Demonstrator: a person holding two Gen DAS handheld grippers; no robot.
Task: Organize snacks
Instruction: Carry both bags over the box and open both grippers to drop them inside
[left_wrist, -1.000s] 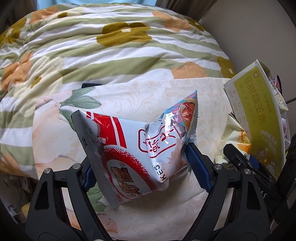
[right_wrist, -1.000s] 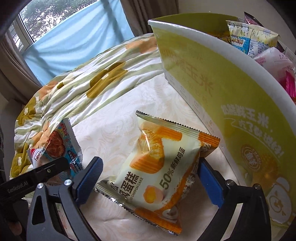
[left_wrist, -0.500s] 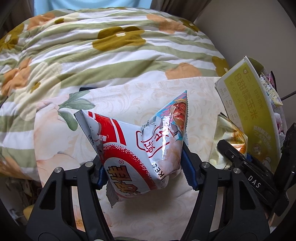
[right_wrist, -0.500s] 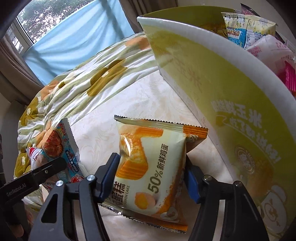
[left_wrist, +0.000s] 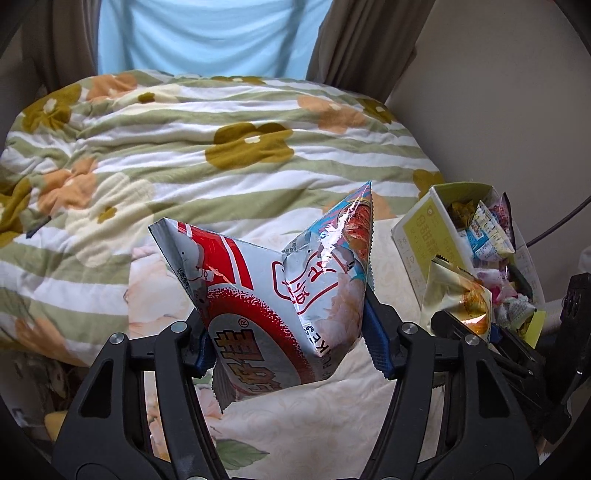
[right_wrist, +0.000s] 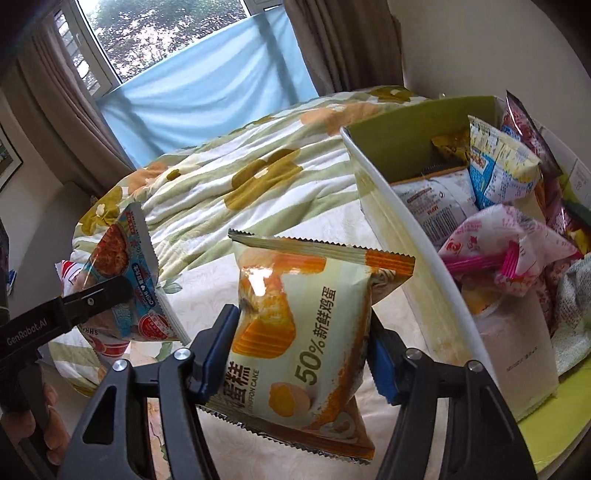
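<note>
My left gripper (left_wrist: 290, 345) is shut on a silver, red and blue snack bag (left_wrist: 273, 295) and holds it lifted above the bed. My right gripper (right_wrist: 303, 345) is shut on a yellow-orange chiffon cake packet (right_wrist: 306, 328), also lifted. The cake packet (left_wrist: 460, 299) shows at the right of the left wrist view, and the snack bag (right_wrist: 127, 280) at the left of the right wrist view. An open yellow-green cardboard box (right_wrist: 406, 206) with several snack packets in it stands just right of the cake packet; it also shows in the left wrist view (left_wrist: 421, 236).
A cream floral cloth (left_wrist: 314, 424) lies under both grippers on the bed. A striped flowered quilt (left_wrist: 207, 155) is bunched behind it. A wall (left_wrist: 498, 92) is right of the box; curtains and a window (right_wrist: 166, 33) are behind the bed.
Both grippers closed on their packets and lifted them off the cloth. The views rose and tilted, so the box's inside and the window now show.
</note>
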